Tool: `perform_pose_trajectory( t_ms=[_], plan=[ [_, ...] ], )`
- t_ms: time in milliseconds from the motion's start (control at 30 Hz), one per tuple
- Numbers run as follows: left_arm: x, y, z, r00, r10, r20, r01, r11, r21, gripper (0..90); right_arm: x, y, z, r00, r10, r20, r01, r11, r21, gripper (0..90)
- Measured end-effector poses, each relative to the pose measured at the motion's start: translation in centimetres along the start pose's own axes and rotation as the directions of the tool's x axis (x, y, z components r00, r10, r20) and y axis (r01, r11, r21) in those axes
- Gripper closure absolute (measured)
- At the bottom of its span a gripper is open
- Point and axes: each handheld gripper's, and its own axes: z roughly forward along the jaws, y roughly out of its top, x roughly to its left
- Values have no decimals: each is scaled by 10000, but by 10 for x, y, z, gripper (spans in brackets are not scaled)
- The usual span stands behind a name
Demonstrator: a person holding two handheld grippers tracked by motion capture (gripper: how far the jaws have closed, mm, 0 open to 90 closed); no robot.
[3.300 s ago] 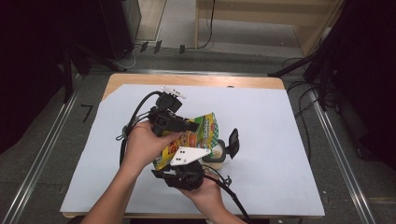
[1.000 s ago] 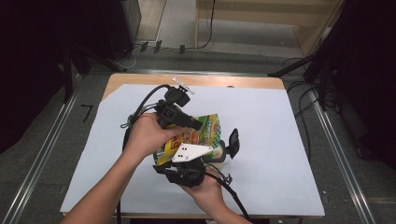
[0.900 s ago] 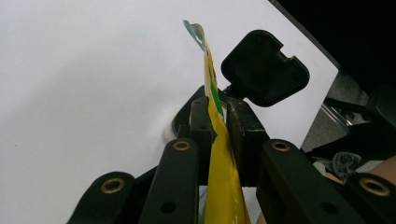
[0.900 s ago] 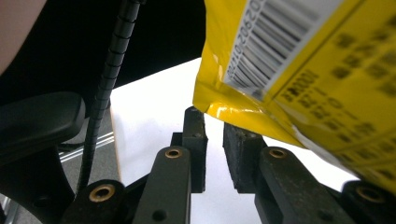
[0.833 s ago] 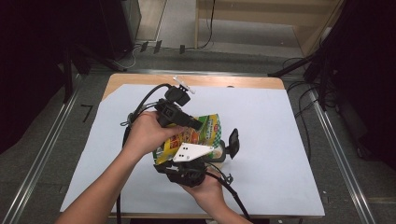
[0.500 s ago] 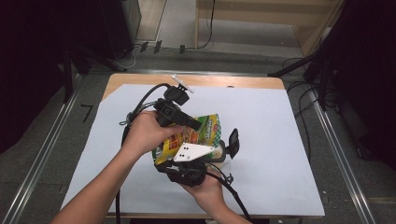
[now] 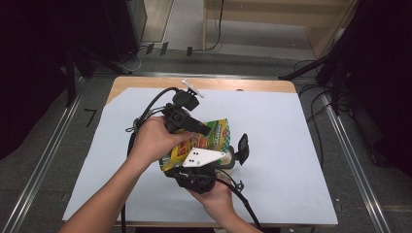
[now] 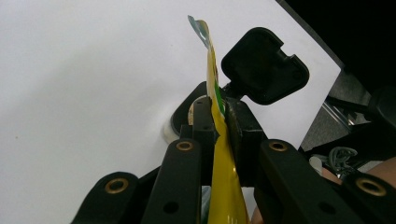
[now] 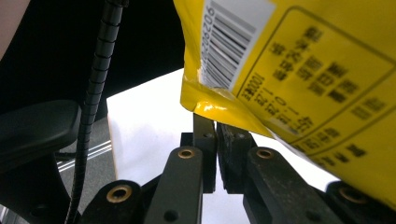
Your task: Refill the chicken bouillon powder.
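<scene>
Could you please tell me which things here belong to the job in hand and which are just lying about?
In the job: yellow snack bag; left gripper, shut on its edge; right gripper, shut on its bottom edge.

Lying about: white sheet over the table; cables on the floor.

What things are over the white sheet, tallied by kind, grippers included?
Black two-jaw grippers, the left gripper and the right gripper: 2
Yellow and green foil snack packet: 1
Black plastic piece with a square flap: 1
Total: 4
</scene>
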Motion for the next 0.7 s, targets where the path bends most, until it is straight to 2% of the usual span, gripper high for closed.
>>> perform_pose_trajectory(
  t_ms=[433,700],
  plan=[
    [-3,3,0,9994,230,-265,-231,9997,-44,834,-2,1,0,9999,-10,113,11,9999,-121,888],
    [-4,3,-2,9989,319,-341,-330,9990,-315,838,-4,4,2,9996,-102,273,102,9999,-16,887]
  ],
)
